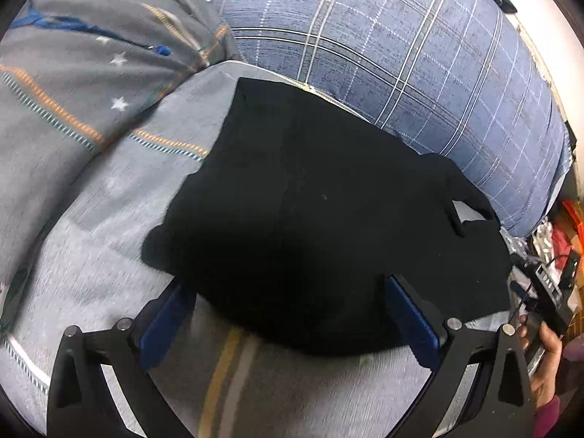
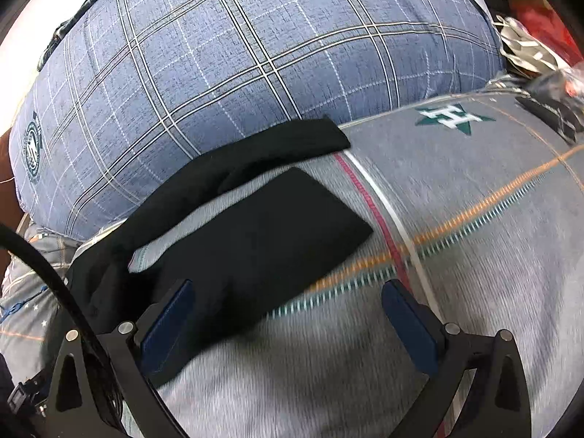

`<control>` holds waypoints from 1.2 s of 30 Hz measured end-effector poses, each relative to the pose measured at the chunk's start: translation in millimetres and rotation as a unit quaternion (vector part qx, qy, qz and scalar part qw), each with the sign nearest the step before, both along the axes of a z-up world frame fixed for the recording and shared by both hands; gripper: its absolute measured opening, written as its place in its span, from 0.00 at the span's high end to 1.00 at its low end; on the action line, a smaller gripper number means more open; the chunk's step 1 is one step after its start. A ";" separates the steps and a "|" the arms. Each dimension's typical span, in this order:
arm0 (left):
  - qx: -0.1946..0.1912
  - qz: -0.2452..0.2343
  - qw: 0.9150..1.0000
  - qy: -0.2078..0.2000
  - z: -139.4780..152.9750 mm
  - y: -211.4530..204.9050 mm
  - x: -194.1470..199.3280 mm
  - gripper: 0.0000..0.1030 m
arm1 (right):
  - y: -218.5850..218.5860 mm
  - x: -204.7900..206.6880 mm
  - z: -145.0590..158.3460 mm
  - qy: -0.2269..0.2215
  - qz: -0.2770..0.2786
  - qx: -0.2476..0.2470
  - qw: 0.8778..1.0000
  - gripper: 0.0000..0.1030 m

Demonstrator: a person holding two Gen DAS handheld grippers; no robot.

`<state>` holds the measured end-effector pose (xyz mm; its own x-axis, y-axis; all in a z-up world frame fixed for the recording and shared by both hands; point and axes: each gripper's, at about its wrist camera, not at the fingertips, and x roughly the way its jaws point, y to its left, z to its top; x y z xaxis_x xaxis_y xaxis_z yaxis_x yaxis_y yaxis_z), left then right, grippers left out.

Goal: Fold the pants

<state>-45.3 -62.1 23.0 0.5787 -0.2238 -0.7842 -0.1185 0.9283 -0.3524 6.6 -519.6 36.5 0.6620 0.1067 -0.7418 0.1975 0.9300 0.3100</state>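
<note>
Grey bedding supports the black pants, laid flat for folding, legs toward 12 o'clock. The left gripper and right gripper are held spread apart, nothing clamped, presumably for approach.

The pants lie on the bedsheet, the pillow just behind them.

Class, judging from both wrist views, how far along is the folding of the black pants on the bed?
Done: the black pants lie spread on the grey bedsheet. In hand: nothing; the left hand-held gripper and right hand-held gripper are both open. Left: the two legs still lie apart, so the folding remains.
</note>
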 end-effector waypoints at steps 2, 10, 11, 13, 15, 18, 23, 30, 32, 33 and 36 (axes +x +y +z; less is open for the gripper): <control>0.012 -0.006 1.000 0.002 1.4 -7.7 9.1 0.00 | 1.9 10.6 -1.6 -0.005 0.004 -0.007 1.000 0.00; 0.001 -0.046 0.999 0.005 10.7 -21.0 23.0 0.65 | 4.2 35.0 -1.2 -0.010 0.012 -0.024 1.000 0.90; -0.001 -0.053 0.999 0.003 12.4 -20.8 22.8 0.71 | 4.1 31.1 3.0 -0.016 0.011 -0.028 0.999 0.91; -0.009 -0.064 0.998 -0.003 18.8 -17.0 22.1 0.75 | 2.0 15.2 16.6 -0.031 0.006 -0.030 0.999 0.91; -0.017 -0.075 0.997 -0.009 28.5 -9.6 20.8 0.77 | -2.8 -7.2 31.3 -0.041 -0.001 -0.033 0.999 0.91; -0.039 -0.079 0.996 -0.013 39.5 6.7 18.1 0.77 | -13.7 -48.2 51.9 -0.055 -0.014 -0.034 0.998 0.91; -0.027 -0.101 0.995 0.007 42.8 23.9 3.5 0.75 | -31.0 -102.5 55.4 -0.024 -0.024 -0.010 0.999 0.91; 0.013 -0.091 0.995 0.034 19.3 41.8 -20.2 0.46 | -35.9 -103.4 12.1 0.078 -0.038 -0.072 0.994 0.72; 0.048 -0.079 0.995 0.026 28.6 49.1 -25.6 0.45 | -36.2 -105.9 27.9 0.068 -0.047 -0.114 0.990 0.44; 0.072 -0.074 0.994 0.021 36.6 54.3 -27.4 0.45 | -35.7 -106.5 35.1 0.058 -0.046 -0.122 0.990 0.42; 0.079 -0.081 0.994 0.009 54.5 63.9 -24.7 0.41 | -33.7 -99.5 59.3 0.027 -0.022 -0.119 0.992 0.42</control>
<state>-70.0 1.8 77.5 0.5303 -0.1867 -0.8270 0.0327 0.9792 -0.2001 -92.9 -553.3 95.8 0.6211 -0.1026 -0.7770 0.2490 0.9659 0.0715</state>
